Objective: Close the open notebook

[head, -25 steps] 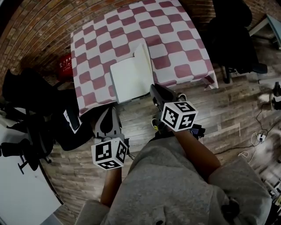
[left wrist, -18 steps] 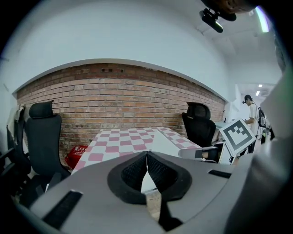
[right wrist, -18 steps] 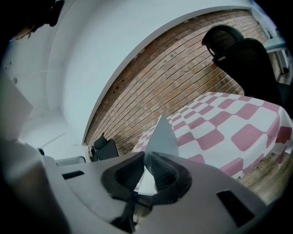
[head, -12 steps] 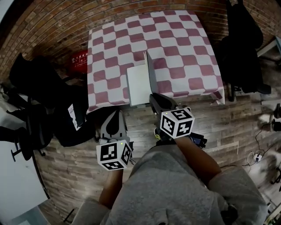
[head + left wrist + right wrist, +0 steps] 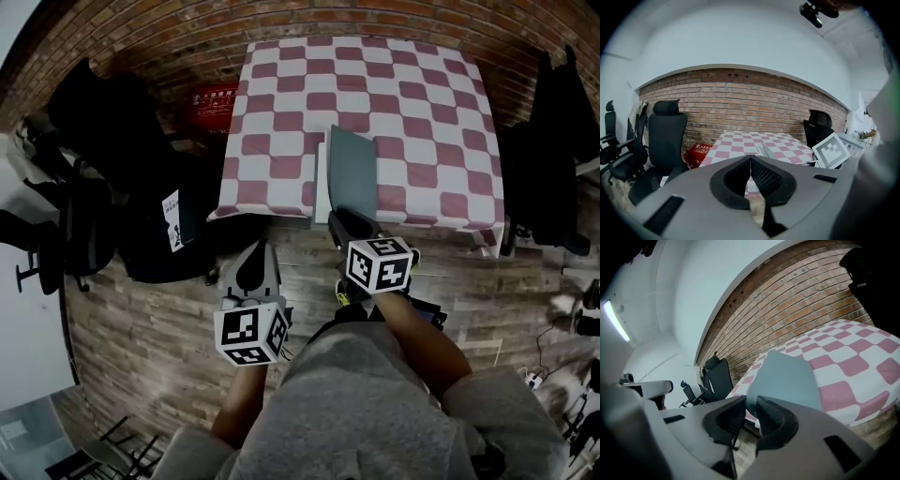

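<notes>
The notebook lies at the near edge of the checkered table [image 5: 412, 103]. Its grey cover [image 5: 353, 173] leans over the white page [image 5: 322, 186], of which only a strip shows. My right gripper [image 5: 336, 217] is at the cover's near edge. In the right gripper view the cover [image 5: 785, 378] fills the space ahead, and its lower edge sits between the tips of that gripper [image 5: 751, 408], whose jaws are opening with a narrow gap. My left gripper [image 5: 255, 251] hangs over the floor to the left of the table, shut with nothing in it [image 5: 750, 159].
Black office chairs [image 5: 94, 122] and a dark bag with a white label [image 5: 173, 220] crowd the left side. A red box [image 5: 211, 97] sits by the table's far left corner. Another dark chair [image 5: 553, 159] stands at the right. Wooden floor lies in front.
The right half of the notebook has swung from a low tilt through upright to leaning over the white page. Both grippers have shifted right along the table's front.
</notes>
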`<state>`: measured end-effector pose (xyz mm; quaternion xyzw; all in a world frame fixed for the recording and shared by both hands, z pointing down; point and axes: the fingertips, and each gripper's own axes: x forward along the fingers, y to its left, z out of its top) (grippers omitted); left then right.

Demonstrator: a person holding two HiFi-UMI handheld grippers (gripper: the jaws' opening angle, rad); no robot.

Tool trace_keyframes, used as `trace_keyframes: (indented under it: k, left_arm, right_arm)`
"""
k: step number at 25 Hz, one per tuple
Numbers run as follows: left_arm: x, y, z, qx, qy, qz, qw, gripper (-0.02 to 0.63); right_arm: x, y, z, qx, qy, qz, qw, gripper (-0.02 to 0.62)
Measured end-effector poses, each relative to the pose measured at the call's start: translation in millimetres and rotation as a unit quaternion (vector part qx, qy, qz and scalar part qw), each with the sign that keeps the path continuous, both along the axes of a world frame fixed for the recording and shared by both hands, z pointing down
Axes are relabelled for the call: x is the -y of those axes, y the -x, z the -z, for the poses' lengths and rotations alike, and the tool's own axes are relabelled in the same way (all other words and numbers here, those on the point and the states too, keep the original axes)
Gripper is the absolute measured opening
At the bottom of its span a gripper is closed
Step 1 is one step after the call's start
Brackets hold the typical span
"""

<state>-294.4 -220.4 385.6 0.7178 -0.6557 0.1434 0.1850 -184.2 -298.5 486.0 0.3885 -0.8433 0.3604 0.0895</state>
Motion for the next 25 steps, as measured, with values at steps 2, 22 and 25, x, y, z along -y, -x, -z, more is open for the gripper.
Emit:
trace_keyframes:
  k: [2, 22, 25]
  left_arm:
    - [-4.2, 6.7, -1.3, 0.001, 0.003, 0.008, 1.0000, 0.011]
    - [-32.1, 35.1, -3.3, -0.002, 0.009, 0.053, 0.9985, 0.011]
    - [-28.7, 31.4, -1.7, -0.005, 0.003, 0.047, 0.9989, 0.011]
  right_arm:
    - [-1.1, 10.6, -9.8, -0.010, 0.005, 0.011, 1.000, 0.078]
    - [-9.7, 43.5, -68.2, -0.093, 0.033, 0.082, 0.992, 0.079]
    - [-2.2, 34.3, -37.7, -0.077, 0.001, 0.089, 0.993, 0.049]
